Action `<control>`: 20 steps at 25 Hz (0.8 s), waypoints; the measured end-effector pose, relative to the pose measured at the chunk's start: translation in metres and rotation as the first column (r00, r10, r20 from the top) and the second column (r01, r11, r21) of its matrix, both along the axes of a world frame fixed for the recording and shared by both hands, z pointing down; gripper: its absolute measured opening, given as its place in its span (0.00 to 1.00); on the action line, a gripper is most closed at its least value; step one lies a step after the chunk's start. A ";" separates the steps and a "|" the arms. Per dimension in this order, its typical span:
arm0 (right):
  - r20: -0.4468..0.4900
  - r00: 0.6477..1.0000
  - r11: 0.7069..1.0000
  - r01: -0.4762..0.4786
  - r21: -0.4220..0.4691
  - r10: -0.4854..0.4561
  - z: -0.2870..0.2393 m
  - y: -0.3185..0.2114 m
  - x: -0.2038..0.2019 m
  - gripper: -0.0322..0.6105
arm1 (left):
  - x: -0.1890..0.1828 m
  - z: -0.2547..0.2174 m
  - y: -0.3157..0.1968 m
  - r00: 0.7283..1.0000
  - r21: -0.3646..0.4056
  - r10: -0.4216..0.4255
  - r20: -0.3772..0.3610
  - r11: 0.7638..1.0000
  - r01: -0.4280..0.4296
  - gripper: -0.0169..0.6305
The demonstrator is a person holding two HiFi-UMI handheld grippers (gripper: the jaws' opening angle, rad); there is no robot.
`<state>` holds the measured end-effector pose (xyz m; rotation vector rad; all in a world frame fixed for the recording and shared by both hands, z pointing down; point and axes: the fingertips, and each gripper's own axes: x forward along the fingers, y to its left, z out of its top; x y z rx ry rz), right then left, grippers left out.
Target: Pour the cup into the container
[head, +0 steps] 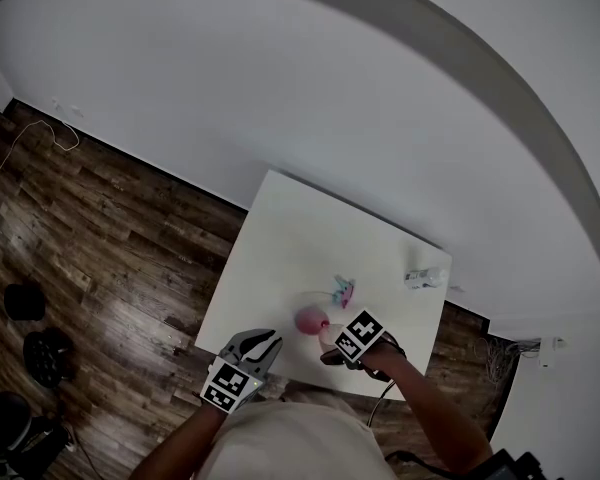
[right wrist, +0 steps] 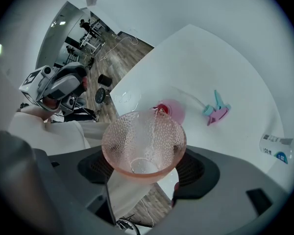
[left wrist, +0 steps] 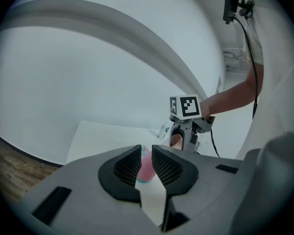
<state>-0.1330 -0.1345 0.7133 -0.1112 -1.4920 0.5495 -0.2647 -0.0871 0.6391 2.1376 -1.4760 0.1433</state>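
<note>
At the near edge of the white table [head: 280,228], the left gripper [left wrist: 146,153] hangs with its jaws only a narrow gap apart and nothing held between them; the pink container shows through that gap farther off. Just to its right, the right gripper [right wrist: 144,168] has its jaws spread wide and pressed against both sides of the cup [right wrist: 144,141], gripping it low, near the base. The cup is a clear, pink-tinted cone with a dimpled wall, a wide rim and a small round bottom. It is tipped over, its long axis running from the base between the jaws out to the rim, and its mouth leans left and away toward the container [right wrist: 171,110]. The far lip of the cup sits right at the container's edge; whether they touch cannot be told. The container stands upright on the table near the near edge, round and pink with a teal band at its foot. Farther on and a little right lies a small teal and pink object [head: 343,290], and near the far right edge lies a small clear bottle [head: 423,277].
</note>
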 end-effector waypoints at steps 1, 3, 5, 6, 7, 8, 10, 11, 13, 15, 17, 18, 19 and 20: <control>-0.004 1.000 1.000 0.001 -0.002 -0.001 -0.001 0.000 0.000 0.63 | 0.000 0.000 0.000 1.000 0.000 0.000 -0.001 1.000 0.000 0.12; -0.009 1.000 1.000 0.005 -0.007 -0.005 -0.001 0.001 0.001 0.63 | 0.000 0.001 0.000 1.000 -0.001 -0.001 -0.001 1.000 0.001 0.12; -0.011 1.000 1.000 0.009 -0.011 -0.009 -0.002 0.001 0.002 0.63 | 0.000 0.001 0.000 1.000 0.000 -0.003 -0.001 1.000 0.003 0.12; -0.012 1.000 1.000 0.010 -0.012 -0.010 -0.001 0.001 0.002 0.63 | 0.000 0.002 0.000 1.000 0.000 -0.003 -0.001 1.000 0.003 0.12; -0.014 1.000 1.000 0.010 -0.014 -0.010 -0.002 0.001 0.002 0.63 | -0.001 0.002 0.000 1.000 0.000 -0.004 -0.001 1.000 0.004 0.12; -0.018 1.000 1.000 0.010 -0.015 -0.010 -0.002 0.002 0.002 0.63 | -0.001 0.003 0.000 1.000 -0.001 -0.004 -0.002 1.000 0.004 0.12; -0.025 1.000 1.000 0.009 -0.018 -0.009 -0.002 0.002 0.003 0.63 | -0.001 0.003 0.000 1.000 -0.002 -0.005 -0.004 1.000 0.005 0.12; -0.028 1.000 1.000 0.009 -0.020 -0.010 -0.003 0.002 0.003 0.63 | -0.002 0.004 0.001 1.000 -0.003 -0.005 -0.004 1.000 0.005 0.12; -0.033 0.999 1.000 0.011 -0.022 -0.011 -0.003 0.001 0.003 0.63 | -0.002 0.005 0.001 1.000 -0.004 -0.005 -0.006 1.000 0.005 0.12; -0.038 0.999 1.000 0.011 -0.026 -0.012 -0.002 0.000 0.004 0.63 | -0.001 0.005 0.001 1.000 -0.004 -0.005 -0.007 1.000 0.005 0.12; -0.043 0.999 0.999 0.011 -0.030 -0.012 -0.002 0.000 0.005 0.63 | -0.001 0.006 0.001 1.000 -0.004 -0.004 -0.008 1.000 0.004 0.12; -0.045 0.999 0.999 0.011 -0.031 -0.013 -0.003 0.000 0.005 0.63 | -0.001 0.005 0.000 1.000 -0.003 -0.004 -0.008 1.000 0.004 0.12; -0.048 0.999 0.999 0.012 -0.033 -0.014 -0.003 0.000 0.006 0.63 | -0.001 0.005 0.000 1.000 -0.003 -0.003 -0.008 1.000 0.003 0.12; -0.051 0.999 0.999 0.013 -0.035 -0.015 -0.003 0.000 0.006 0.63 | -0.001 0.005 0.000 1.000 -0.002 -0.003 -0.008 1.000 0.003 0.12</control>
